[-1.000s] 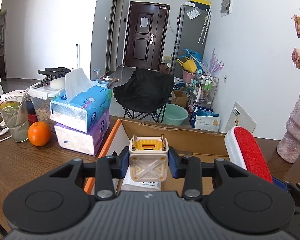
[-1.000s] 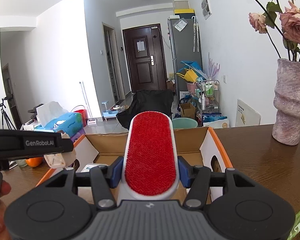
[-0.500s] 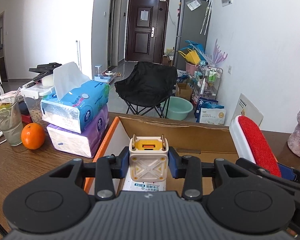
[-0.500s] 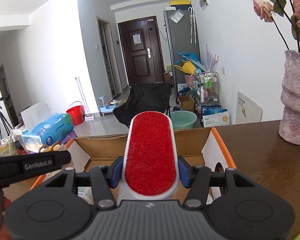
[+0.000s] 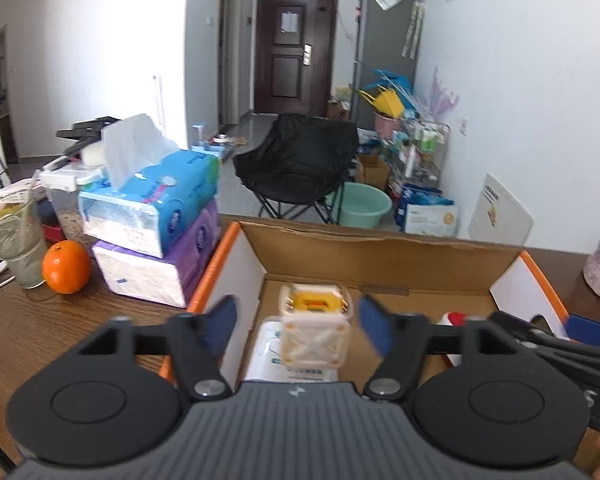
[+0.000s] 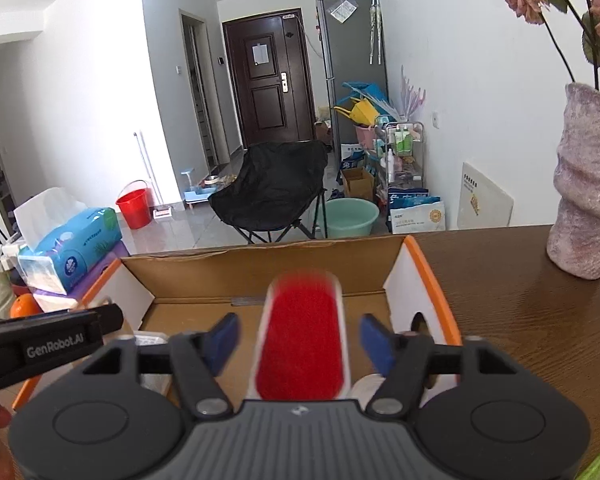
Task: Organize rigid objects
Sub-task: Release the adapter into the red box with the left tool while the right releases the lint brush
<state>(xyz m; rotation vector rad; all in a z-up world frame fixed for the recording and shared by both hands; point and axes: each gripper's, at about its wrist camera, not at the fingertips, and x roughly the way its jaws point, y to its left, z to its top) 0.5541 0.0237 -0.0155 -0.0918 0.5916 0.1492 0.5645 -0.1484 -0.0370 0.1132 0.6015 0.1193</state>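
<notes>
Low in the left wrist view, the left gripper [image 5: 294, 326] was spreading its jaws; the blurred white-and-yellow cube gadget [image 5: 315, 330] sat between the pads with clear gaps either side, over a white packet [image 5: 274, 350] inside the cardboard box [image 5: 380, 258]. At lower centre of the right wrist view, the right gripper [image 6: 298, 338] was likewise opening, the blurred red lint brush [image 6: 302, 344] lying free between its blue pads above the box floor.
</notes>
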